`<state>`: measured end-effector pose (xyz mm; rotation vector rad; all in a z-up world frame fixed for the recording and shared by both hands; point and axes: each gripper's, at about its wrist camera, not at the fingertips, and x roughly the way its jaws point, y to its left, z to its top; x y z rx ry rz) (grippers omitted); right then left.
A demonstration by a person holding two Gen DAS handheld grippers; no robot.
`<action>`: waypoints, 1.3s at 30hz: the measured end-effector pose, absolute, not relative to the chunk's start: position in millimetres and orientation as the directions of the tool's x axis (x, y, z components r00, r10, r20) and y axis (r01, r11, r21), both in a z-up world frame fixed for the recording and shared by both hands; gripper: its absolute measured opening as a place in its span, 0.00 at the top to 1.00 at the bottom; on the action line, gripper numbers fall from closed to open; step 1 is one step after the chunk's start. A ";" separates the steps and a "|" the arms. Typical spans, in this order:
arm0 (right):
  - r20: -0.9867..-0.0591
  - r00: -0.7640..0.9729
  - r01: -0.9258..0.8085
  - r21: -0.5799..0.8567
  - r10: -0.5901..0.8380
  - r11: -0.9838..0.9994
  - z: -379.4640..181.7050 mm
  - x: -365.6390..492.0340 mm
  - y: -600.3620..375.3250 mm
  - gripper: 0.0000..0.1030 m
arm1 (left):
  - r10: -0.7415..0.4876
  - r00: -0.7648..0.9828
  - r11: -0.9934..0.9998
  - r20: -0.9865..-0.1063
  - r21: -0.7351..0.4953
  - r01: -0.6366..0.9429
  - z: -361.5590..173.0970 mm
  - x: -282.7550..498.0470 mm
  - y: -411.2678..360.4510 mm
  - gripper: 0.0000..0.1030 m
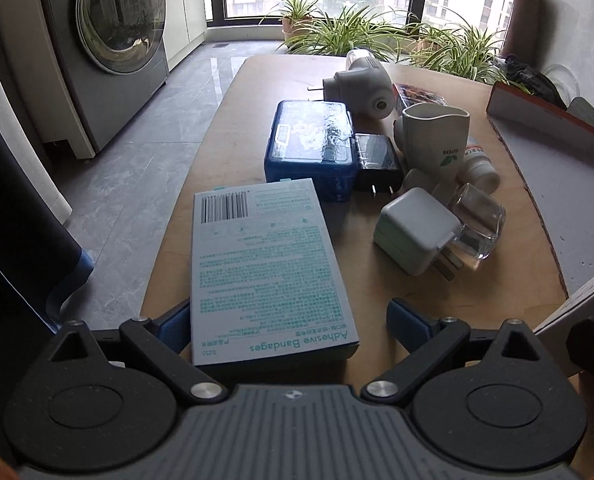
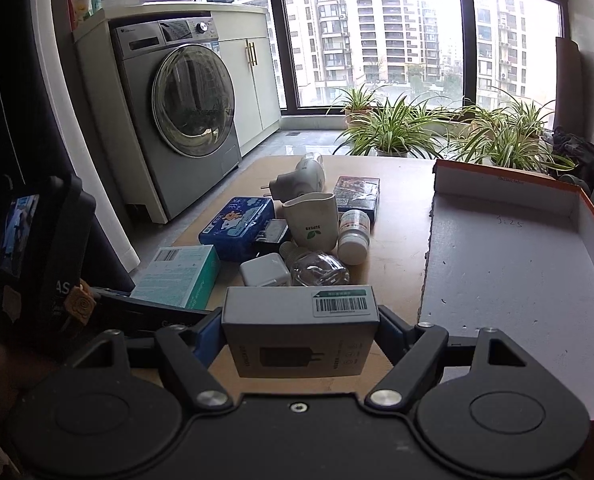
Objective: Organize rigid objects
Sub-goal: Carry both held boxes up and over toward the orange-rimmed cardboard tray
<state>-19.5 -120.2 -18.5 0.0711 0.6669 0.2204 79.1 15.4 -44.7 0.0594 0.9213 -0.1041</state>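
the left gripper stood wide, its jaws either side of the adhesive bandages box, only the left pad near it; the box lay flat on the wooden table. the right gripper clamped a grey charger box. at 12 o'clock from it sat the clutter: a blue tin, white cup and pill bottle. the open cardboard tray lay at 2 o'clock.
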 end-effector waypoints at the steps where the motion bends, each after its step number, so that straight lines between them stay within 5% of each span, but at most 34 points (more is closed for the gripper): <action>1: -0.607 0.762 -0.181 0.134 0.225 0.974 -18.9 -19.7 -119.1 0.11 | -0.063 0.601 0.994 -0.797 0.006 0.112 -44.5 79.2 15.3 0.02; 5: -0.613 0.757 -0.188 0.129 0.228 0.974 -20.0 -20.7 -115.2 0.11 | -0.049 0.616 0.995 -0.786 0.017 0.101 -45.4 75.8 12.8 0.05; 7: -0.615 0.754 -0.191 0.129 0.230 0.973 -19.4 -21.1 -113.2 0.11 | -0.043 0.643 0.995 -0.765 0.027 0.098 -43.7 71.8 12.0 0.23; 9: -0.613 0.755 -0.194 0.130 0.232 0.972 -18.0 -21.6 -112.7 0.11 | -0.062 0.651 0.995 -0.757 0.005 0.101 -41.6 70.4 13.3 0.30; 23: -0.579 0.787 -0.174 0.124 0.213 0.977 -2.0 -26.6 -129.8 0.11 | -0.120 0.725 0.993 -0.678 -0.074 0.094 -14.8 46.1 7.7 0.31; 39: -0.565 0.798 -0.133 0.171 0.208 0.976 -0.8 -29.6 -160.3 0.11 | -0.063 0.677 0.998 -0.734 -0.036 0.054 -43.9 66.2 -7.4 0.31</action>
